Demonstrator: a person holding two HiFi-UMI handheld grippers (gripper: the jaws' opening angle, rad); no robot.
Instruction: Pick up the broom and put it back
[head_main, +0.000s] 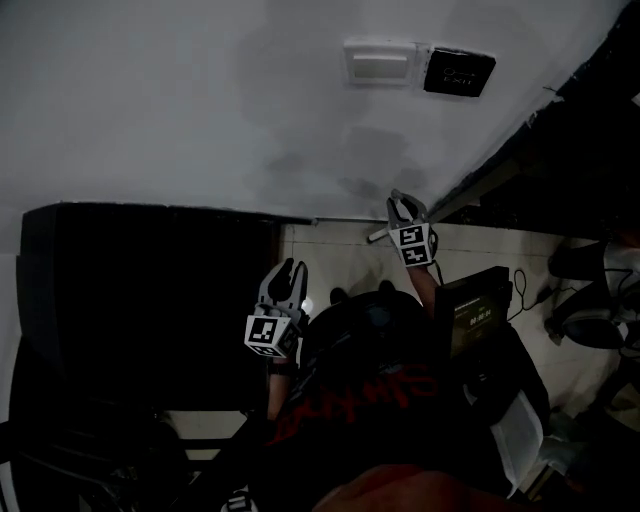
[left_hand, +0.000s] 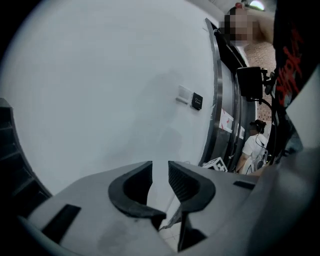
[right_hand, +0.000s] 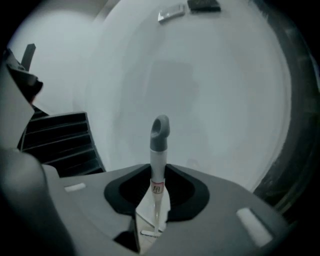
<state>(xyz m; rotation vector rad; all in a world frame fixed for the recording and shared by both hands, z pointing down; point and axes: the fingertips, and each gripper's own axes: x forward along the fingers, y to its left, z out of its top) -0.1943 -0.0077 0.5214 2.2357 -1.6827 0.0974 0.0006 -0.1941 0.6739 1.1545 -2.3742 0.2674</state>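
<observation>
The right tool clamps the broom handle before a white wall; left tool gapes empty.

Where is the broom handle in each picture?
Head view: the broom handle is a pale stick at the right gripper, right of centre.
Left gripper view: not in it.
Right gripper view: centre, upright between the jaws.
Shared landmark: the white wall switch, in all three.

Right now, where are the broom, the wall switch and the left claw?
Broom (right_hand: 157, 165): right gripper view, white shaft.
Switch (head_main: 379, 63): head view, plate's centre.
Left claw (left_hand: 160, 167): left gripper view, between tips.
</observation>
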